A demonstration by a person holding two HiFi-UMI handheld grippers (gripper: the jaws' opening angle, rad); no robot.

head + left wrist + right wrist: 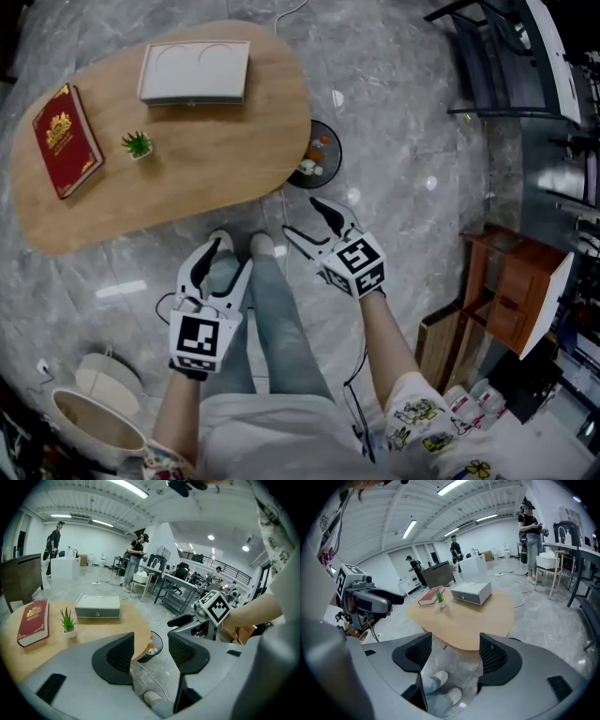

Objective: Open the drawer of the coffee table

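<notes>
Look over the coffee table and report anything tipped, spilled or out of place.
Nothing stands out. On the coffee table the red book lies flat, the small potted plant stands upright, and the white drawer box sits level and looks shut. No spill shows.

A red book [66, 141] lies flat, a small potted plant [138, 144] just beside it. A round black dish [322, 156] sits on the marble floor [403, 112]. A wooden cabinet [514, 292] stands well apart at right.
</notes>
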